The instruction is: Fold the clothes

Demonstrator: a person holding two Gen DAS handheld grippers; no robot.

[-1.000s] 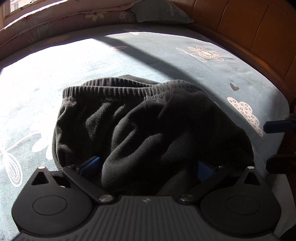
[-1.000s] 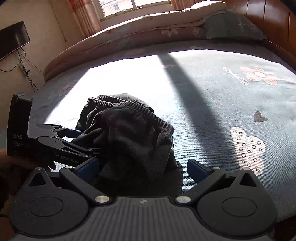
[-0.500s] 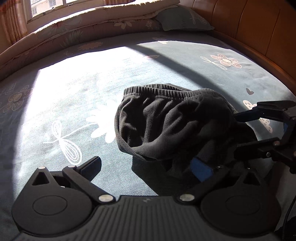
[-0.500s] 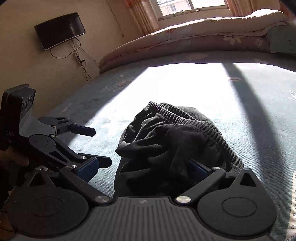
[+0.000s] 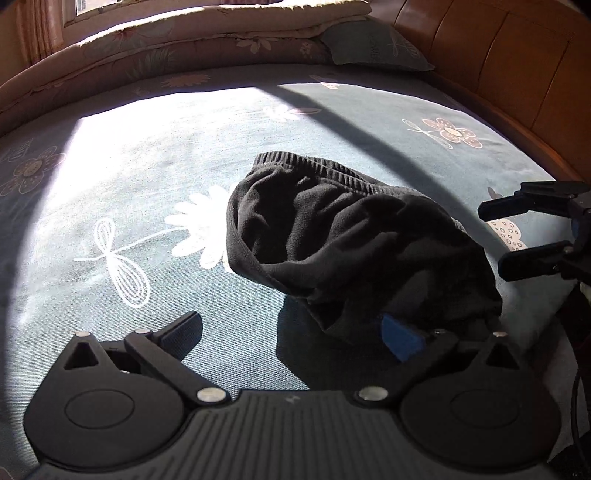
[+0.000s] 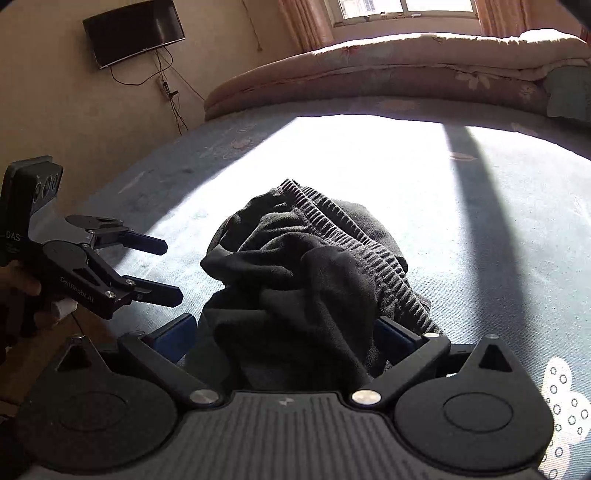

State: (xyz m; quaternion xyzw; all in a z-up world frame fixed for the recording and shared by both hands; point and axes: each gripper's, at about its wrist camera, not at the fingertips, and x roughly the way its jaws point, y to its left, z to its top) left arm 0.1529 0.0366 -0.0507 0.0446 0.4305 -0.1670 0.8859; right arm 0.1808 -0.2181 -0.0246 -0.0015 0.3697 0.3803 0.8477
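A black knit garment [image 5: 351,243] with a ribbed waistband lies bunched in a heap on the blue flowered bed sheet [image 5: 147,177]. My left gripper [image 5: 291,325] is open. Its left finger stands over bare sheet, and its right finger's blue pad [image 5: 402,338] is tucked under the heap's near edge. In the right wrist view the garment [image 6: 314,273] fills the gap of my open right gripper [image 6: 284,328], with a finger on either side of the cloth. The left gripper [image 6: 170,271] shows at the left, and the right gripper [image 5: 495,238] at the far right of the left wrist view.
A folded quilt [image 5: 207,40] and a pillow [image 5: 373,44] lie along the far side of the bed. A wooden headboard [image 5: 517,62] runs along the right. A wall-mounted television [image 6: 133,31] with cables hangs at the left. Sunlight falls across the middle of the sheet.
My left gripper has drawn back and to the left, off the garment. The right gripper has swung left, so the heap sits between its fingers. The garment has settled into a smaller heap.
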